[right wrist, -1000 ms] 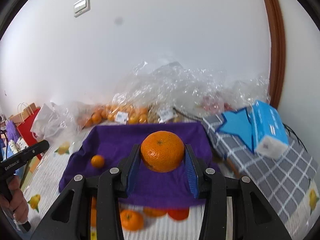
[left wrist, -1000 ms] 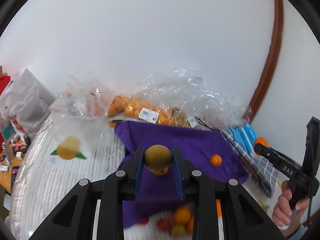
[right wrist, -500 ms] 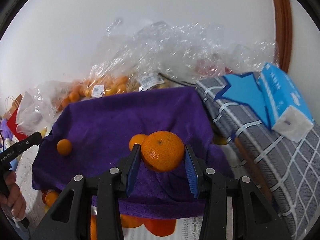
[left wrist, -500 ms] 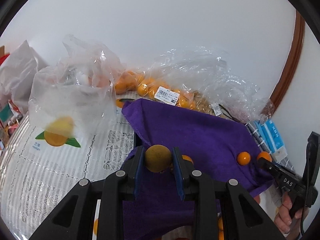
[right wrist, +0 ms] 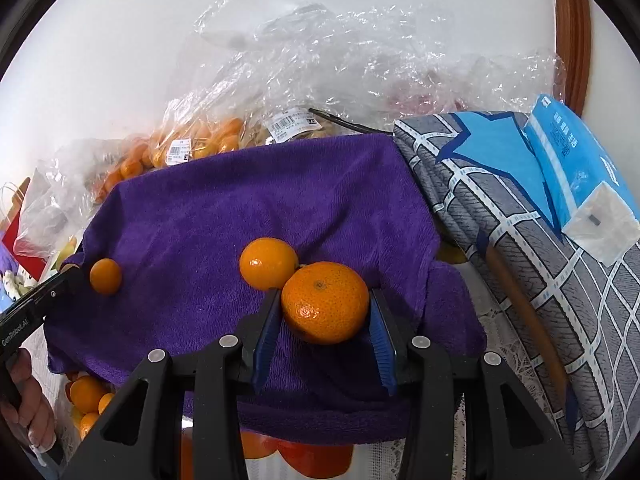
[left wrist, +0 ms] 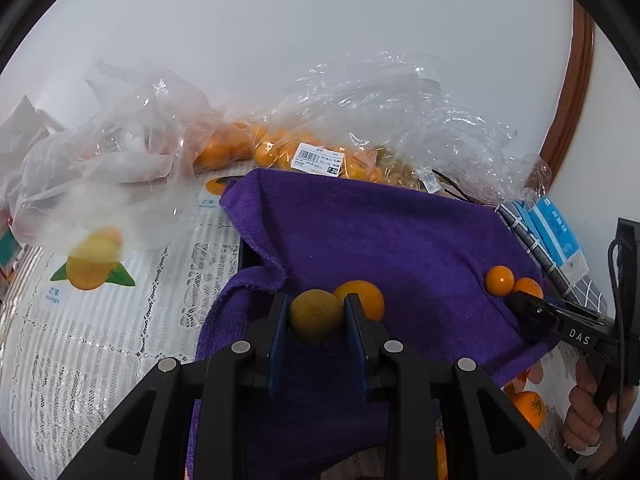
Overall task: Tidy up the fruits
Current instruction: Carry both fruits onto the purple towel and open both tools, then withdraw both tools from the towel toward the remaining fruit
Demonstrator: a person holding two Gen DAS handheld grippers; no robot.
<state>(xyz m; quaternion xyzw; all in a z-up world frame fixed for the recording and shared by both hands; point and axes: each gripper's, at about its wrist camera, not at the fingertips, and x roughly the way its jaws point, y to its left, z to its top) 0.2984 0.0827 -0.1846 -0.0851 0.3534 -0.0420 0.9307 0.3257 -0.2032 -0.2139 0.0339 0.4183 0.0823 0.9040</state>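
Note:
My left gripper (left wrist: 316, 305) is shut on a small yellow-brown round fruit (left wrist: 315, 318), held low over the purple cloth (left wrist: 380, 232). An orange (left wrist: 365, 294) lies on the cloth just behind it. My right gripper (right wrist: 324, 300) is shut on a large mandarin (right wrist: 325, 304), also low over the purple cloth (right wrist: 240, 208). A smaller orange (right wrist: 269, 263) rests touching the mandarin's far left side. Another small orange (right wrist: 105, 276) lies by the left gripper's tip at the left edge. In the left wrist view the right gripper (left wrist: 520, 300) enters from the right, next to a small orange (left wrist: 499, 280).
Clear plastic bags of oranges (left wrist: 280, 152) and crumpled wrap (right wrist: 340, 52) line the wall behind the cloth. A grey checked fabric with a blue star (right wrist: 500, 184) and a blue tissue pack (right wrist: 580, 184) lie to the right. Loose oranges (right wrist: 86, 394) sit below the cloth's front edge.
Both grippers have come down and forward over the purple cloth, each still holding its fruit. The cloth and the oranges on it now look closer.

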